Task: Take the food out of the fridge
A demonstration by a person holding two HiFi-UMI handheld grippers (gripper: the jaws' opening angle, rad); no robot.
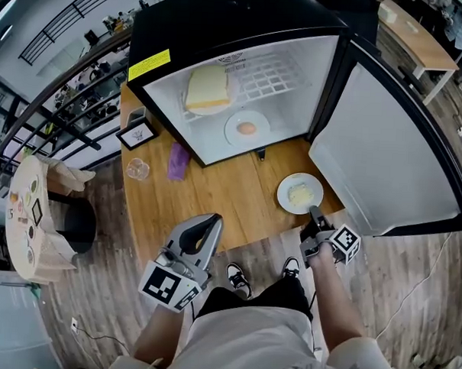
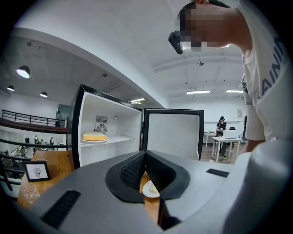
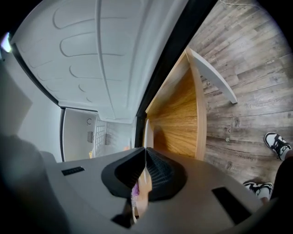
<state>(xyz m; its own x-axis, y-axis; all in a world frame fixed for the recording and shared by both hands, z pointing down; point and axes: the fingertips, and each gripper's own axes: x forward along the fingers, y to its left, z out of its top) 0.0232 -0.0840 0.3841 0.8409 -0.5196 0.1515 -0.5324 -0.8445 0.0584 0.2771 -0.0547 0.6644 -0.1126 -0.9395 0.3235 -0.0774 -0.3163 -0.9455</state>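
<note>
The black mini fridge (image 1: 222,27) stands open on the wooden table (image 1: 215,194). On its wire shelf lies a plate with a yellow block of food (image 1: 208,89), visible also in the left gripper view (image 2: 94,136). A plate with an egg (image 1: 247,129) sits on the fridge floor. A third white plate of food (image 1: 299,194) rests on the table near the front edge. My right gripper (image 1: 314,212) is turned on its side and shut on that plate's rim (image 3: 147,132). My left gripper (image 1: 213,220) hovers shut and empty over the table's front edge.
The fridge door (image 1: 385,148) is swung wide to the right. On the table's left part lie a purple packet (image 1: 178,161), a glass (image 1: 138,168) and a small picture frame (image 1: 137,134). Wood floor and the person's shoes (image 1: 238,278) are below.
</note>
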